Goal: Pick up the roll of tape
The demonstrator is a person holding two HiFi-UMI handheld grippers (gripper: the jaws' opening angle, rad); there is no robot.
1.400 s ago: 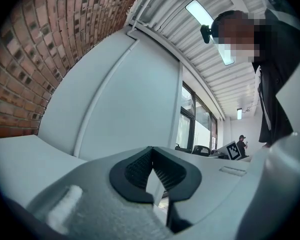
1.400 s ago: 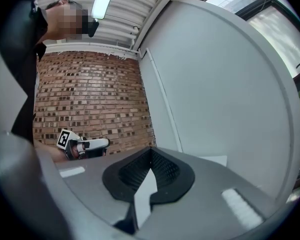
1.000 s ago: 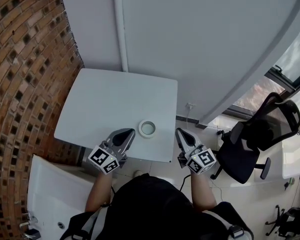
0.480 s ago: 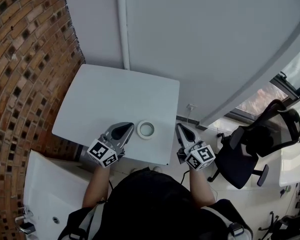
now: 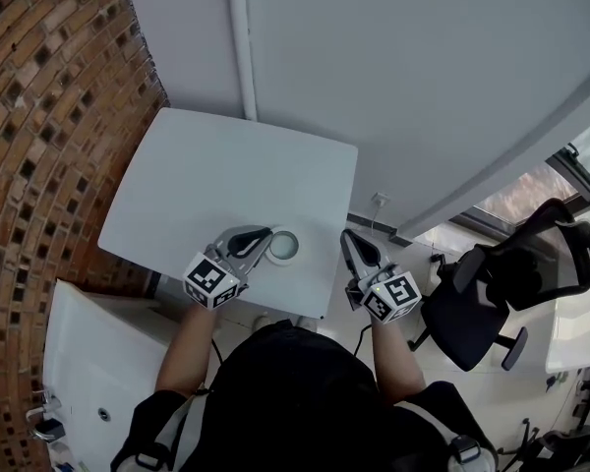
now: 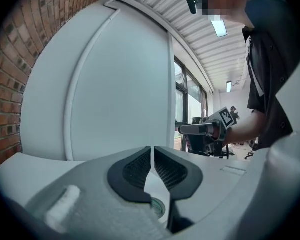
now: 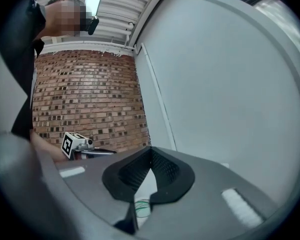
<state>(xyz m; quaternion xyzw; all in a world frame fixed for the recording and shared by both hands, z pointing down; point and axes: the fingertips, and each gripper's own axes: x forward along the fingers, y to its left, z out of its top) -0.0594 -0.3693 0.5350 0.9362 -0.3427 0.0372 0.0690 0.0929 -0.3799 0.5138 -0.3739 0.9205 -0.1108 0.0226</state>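
Note:
The roll of tape (image 5: pixel 283 246), white with a pale core, lies flat near the front edge of the white table (image 5: pixel 216 170). My left gripper (image 5: pixel 265 235) reaches in from the left, its tips at the roll's left rim. Its jaws have just been opening; a thin slit shows between the pads, and nothing is between them. In the left gripper view the tape (image 6: pixel 158 207) shows low, under the left gripper (image 6: pixel 151 151). My right gripper (image 5: pixel 346 236) hangs off the table's right edge, shut and empty. In the right gripper view the tape (image 7: pixel 139 205) lies beyond the right gripper (image 7: pixel 150 150).
A brick wall (image 5: pixel 39 116) curves along the left, and a grey wall with a vertical pipe (image 5: pixel 241 37) stands behind the table. A black office chair (image 5: pixel 511 283) is at the right. A white surface (image 5: pixel 88 362) sits at the lower left.
My left gripper has moved right and down, from beside the tape to its left rim. My right gripper has shifted slightly toward the table's edge.

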